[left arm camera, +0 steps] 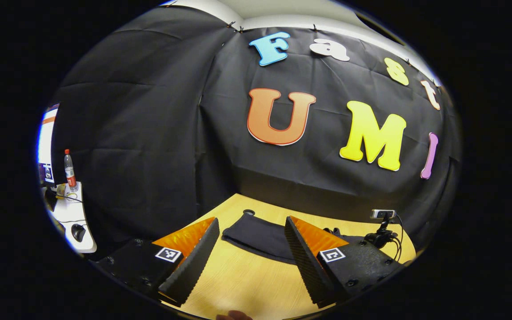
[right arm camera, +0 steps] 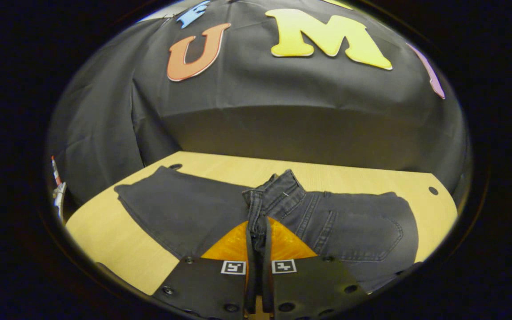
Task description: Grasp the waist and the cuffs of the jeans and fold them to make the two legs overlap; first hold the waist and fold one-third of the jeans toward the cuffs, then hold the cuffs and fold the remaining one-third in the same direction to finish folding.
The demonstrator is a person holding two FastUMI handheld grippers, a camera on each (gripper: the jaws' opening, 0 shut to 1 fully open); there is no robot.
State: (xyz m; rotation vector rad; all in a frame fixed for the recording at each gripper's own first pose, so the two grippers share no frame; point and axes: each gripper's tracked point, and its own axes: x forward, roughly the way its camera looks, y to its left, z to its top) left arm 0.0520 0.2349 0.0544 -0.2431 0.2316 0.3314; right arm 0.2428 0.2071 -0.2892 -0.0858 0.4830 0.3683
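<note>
We are pinching the waistband of the jeans (right arm camera: 327, 222) in the right tool (right arm camera: 256, 249), whose two fingers are pressed together on a raised ridge of dark denim that is standing up just ahead of the tips. Out from that pinch the cloth is spreading both ways across the counter (right arm camera: 105, 231): to the tool's right the seat with its back pocket is lying flat, and to its left a smoother panel is reaching toward the counter's far corner.

We are holding the left tool (left arm camera: 251, 249) spread wide and empty above the light wood counter (left arm camera: 247, 284). Beyond and between its fingers a dark edge of the jeans (left arm camera: 256, 238) is lying flat, apart from the tips. Farther to this tool's right a small camera on a stand (left arm camera: 382, 226) is sitting at the counter's edge, and far to its left a bottle (left arm camera: 69, 171) is standing on a side table (left arm camera: 74, 218).

We judge the task to be at an early fold: the waist is gripped and lifted, but the left tool is not gripping anything yet, and whether the legs already overlap we cannot tell. The thirds look still undone.
</note>
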